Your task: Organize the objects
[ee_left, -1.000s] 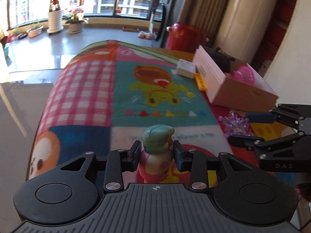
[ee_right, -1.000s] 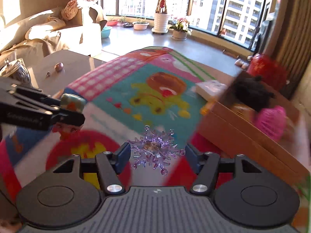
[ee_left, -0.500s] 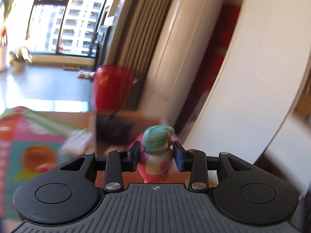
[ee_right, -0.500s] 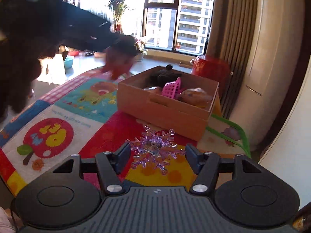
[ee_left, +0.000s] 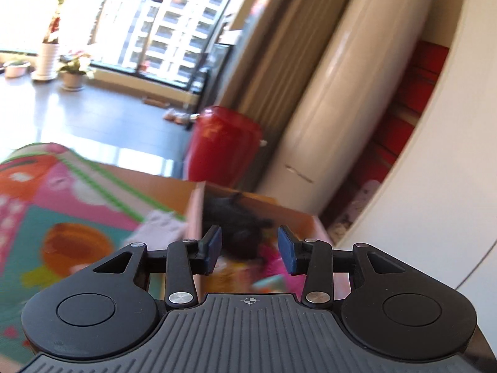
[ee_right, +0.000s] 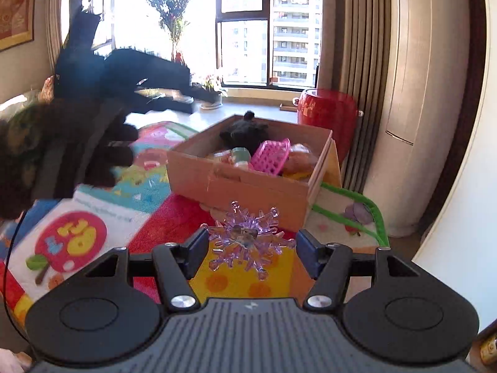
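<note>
1. We hold our left gripper (ee_left: 248,250) above the box (ee_left: 292,214); its jaws have just been opening, and nothing sits between the blue pads (ee_left: 214,242), which stand apart.
2. Below that gripper, in the left wrist view, we see blurred contents of the box: a dark plush (ee_left: 239,230) at the far end and pink and teal shapes nearer.
3. The doll (ee_right: 240,157) with the teal cap lies inside the box (ee_right: 248,186) in the right wrist view, beside a pink basket (ee_right: 273,155) and in front of the dark plush (ee_right: 245,130).
4. Our right gripper (ee_right: 251,250) carries a purple snowflake (ee_right: 247,239) between its pads; the left tips touch the left pad, while whether the right tips press the other pad we cannot tell for certain. It hangs off the surface.
5. The snowflake sits on the near side of the box, over the mat (ee_right: 77,242), not yet above the box.
6. The box rests on the mat near its right edge; a red pot (ee_right: 326,118) stands behind it on the floor.
7. The left gripper (ee_right: 198,93) shows dark and blurred at the upper left of the right wrist view, reaching toward the box's far end.
</note>
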